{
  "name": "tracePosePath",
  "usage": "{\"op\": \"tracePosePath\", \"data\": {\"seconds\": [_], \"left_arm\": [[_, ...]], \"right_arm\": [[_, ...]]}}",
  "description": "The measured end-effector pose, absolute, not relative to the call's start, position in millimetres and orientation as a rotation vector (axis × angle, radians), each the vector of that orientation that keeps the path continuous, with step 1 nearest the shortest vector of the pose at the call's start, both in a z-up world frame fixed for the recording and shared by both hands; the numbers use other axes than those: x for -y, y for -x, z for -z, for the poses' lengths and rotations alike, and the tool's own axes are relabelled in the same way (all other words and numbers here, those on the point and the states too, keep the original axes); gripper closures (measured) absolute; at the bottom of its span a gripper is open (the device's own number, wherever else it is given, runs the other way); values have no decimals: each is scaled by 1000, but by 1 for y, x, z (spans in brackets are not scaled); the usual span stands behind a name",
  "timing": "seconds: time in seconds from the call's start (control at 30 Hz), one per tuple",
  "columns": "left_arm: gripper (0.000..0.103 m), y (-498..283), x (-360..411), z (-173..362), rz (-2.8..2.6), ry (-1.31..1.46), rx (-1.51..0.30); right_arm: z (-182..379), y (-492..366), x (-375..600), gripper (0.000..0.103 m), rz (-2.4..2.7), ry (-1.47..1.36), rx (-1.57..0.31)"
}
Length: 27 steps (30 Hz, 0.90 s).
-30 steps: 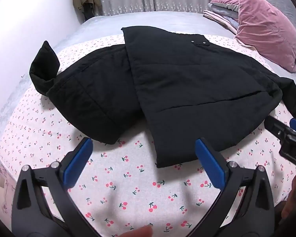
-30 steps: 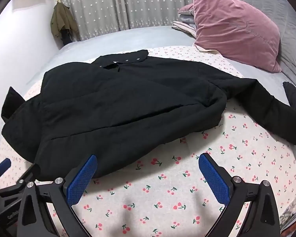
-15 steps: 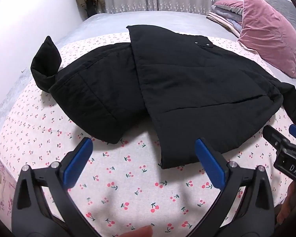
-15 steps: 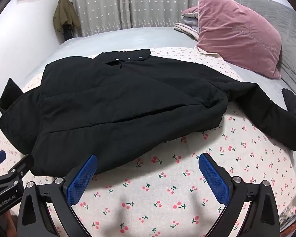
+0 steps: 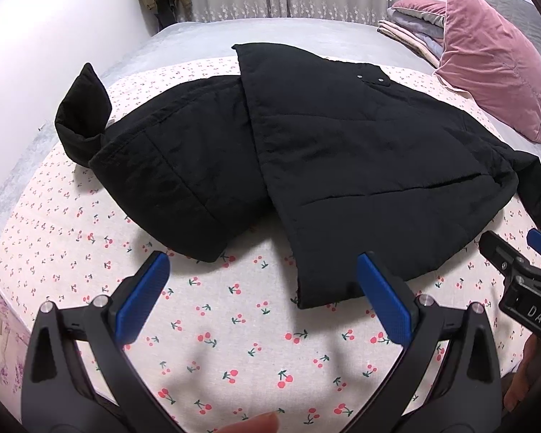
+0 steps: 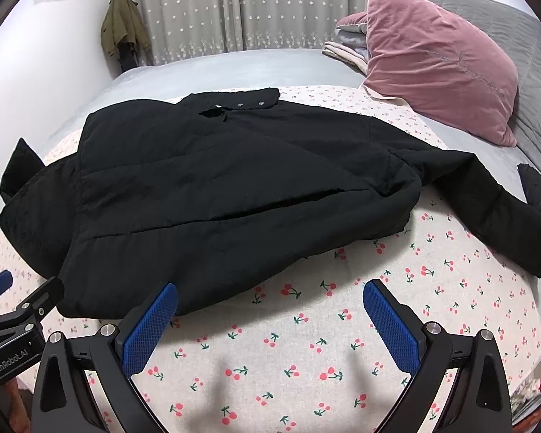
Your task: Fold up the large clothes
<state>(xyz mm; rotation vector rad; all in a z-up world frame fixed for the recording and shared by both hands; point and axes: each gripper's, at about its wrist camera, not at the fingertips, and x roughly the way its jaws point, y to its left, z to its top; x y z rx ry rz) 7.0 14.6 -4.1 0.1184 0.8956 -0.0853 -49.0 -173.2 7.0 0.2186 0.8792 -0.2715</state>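
A large black quilted jacket (image 5: 342, 151) lies partly folded on a cherry-print sheet (image 5: 234, 324); it also shows in the right wrist view (image 6: 234, 187). One sleeve (image 5: 162, 166) lies folded at the left, its cuff (image 5: 83, 115) standing up. The other sleeve (image 6: 494, 209) stretches out to the right. My left gripper (image 5: 263, 281) is open and empty, just short of the jacket's near hem. My right gripper (image 6: 270, 310) is open and empty, above the sheet in front of the hem. The right gripper shows at the left view's right edge (image 5: 515, 270).
A pink pillow (image 6: 440, 61) and a stack of folded bedding (image 5: 411, 29) lie at the far right on the grey bed cover (image 6: 216, 68). A green coat (image 6: 122, 25) hangs by the curtain. A white wall runs along the left.
Both grippers have drawn back slightly from the jacket and stay open. The jacket has not moved.
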Motion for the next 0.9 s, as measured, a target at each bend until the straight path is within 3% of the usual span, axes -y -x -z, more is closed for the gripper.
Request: {"op": "tracePosePath", "data": {"seconds": [0.9], "left_arm": [[0,-12,-25,6,56,-115,-908]], "right_arm": [[-4,41,174,0,259,-246,-884]]}}
